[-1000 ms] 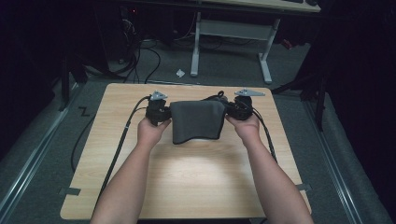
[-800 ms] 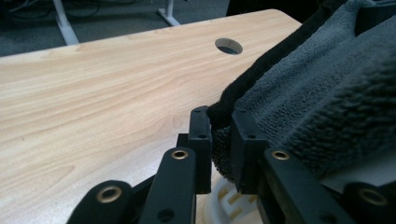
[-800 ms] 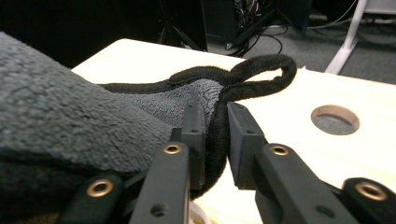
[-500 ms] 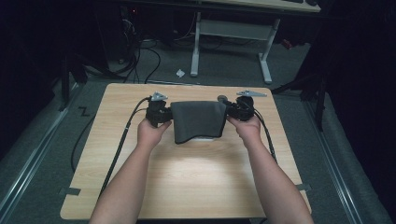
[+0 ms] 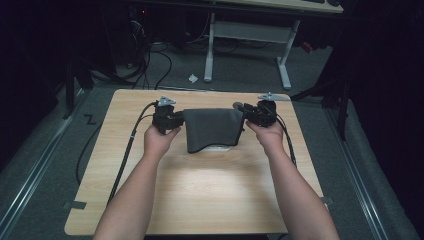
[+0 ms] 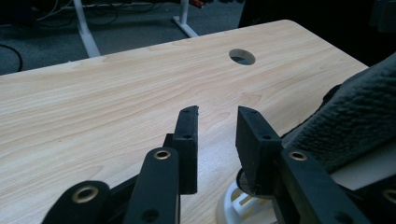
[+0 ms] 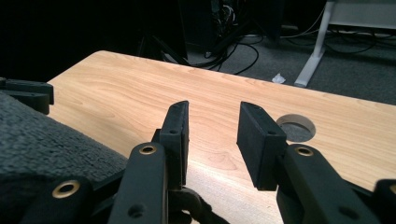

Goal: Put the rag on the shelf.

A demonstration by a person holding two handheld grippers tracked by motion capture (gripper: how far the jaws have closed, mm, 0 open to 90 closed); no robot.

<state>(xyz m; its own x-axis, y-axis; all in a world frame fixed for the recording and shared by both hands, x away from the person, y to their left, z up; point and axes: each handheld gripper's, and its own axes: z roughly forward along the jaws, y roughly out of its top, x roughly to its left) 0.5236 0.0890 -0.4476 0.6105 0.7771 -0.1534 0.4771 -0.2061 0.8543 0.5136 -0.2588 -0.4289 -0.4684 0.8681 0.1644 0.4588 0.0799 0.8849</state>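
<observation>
Little has shifted since the earlier frames: the dark grey cloth [image 5: 212, 129], draped over a white object [image 5: 218, 148] mid-worktop [image 5: 200, 195], is flanked by both grippers with fingers narrowly parted, empty; gripping its edges is judged next.

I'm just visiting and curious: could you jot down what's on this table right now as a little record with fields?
surface: wooden table
main thing: dark grey cloth, draped over a white object
left gripper: open, nothing between its jaws, beside the cloth's left edge
right gripper: open, nothing between its jaws, beside the cloth's right edge
table holes: one ahead of each gripper
</observation>
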